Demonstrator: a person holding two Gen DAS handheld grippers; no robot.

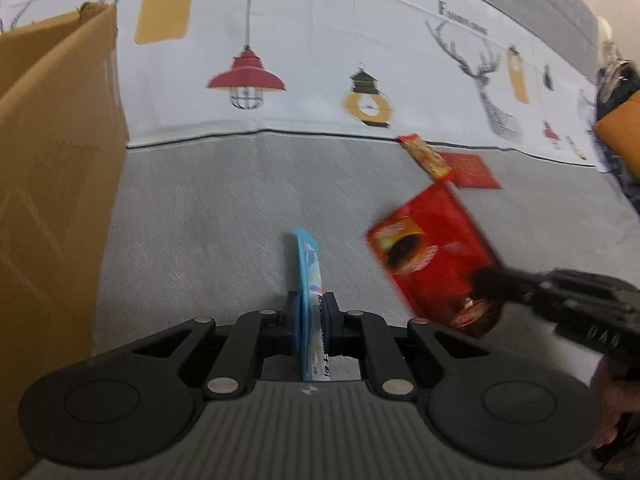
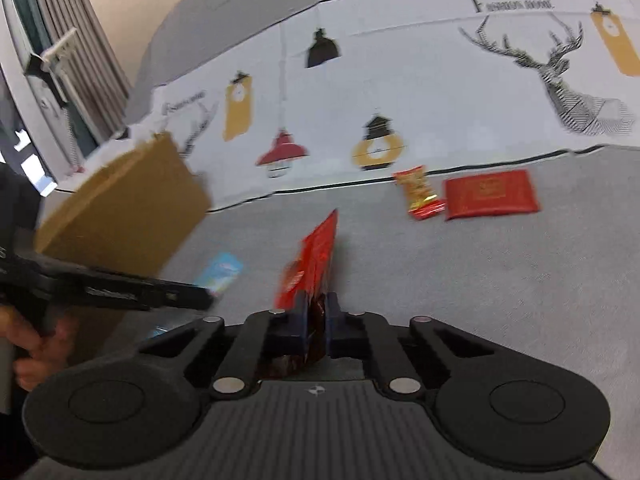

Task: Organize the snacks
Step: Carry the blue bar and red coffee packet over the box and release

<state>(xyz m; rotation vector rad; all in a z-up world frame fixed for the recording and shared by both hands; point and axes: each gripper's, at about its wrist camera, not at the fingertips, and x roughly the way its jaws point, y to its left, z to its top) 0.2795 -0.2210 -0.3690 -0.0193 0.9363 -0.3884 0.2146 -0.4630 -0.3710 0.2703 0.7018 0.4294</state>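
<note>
Cardboard box point(image 1: 52, 184), big, matte brown, stiff flat walls with a ragged top corner, sits up-left of the left claw point(image 1: 310, 314), so it is likely the drop spot; risk is a packet catching that wall or rim and getting knocked loose. The surface looks like a bed point(image 1: 224, 208) with a grey woven cover, soft, so a dropped packet would lie flat and be hard to re-pinch. Right claw point(image 2: 316, 320) is pinching the red foil packet point(image 2: 316, 256) by its lower edge only; glossy, floppy, it could slip or swing. Left claw is pinching the thin blue packet point(image 1: 310, 276) edge-on, upright. Both claws are close together, so a collision is possible. Two more red packets point(image 2: 490, 194) lie far ahead-right of the right claw
</note>
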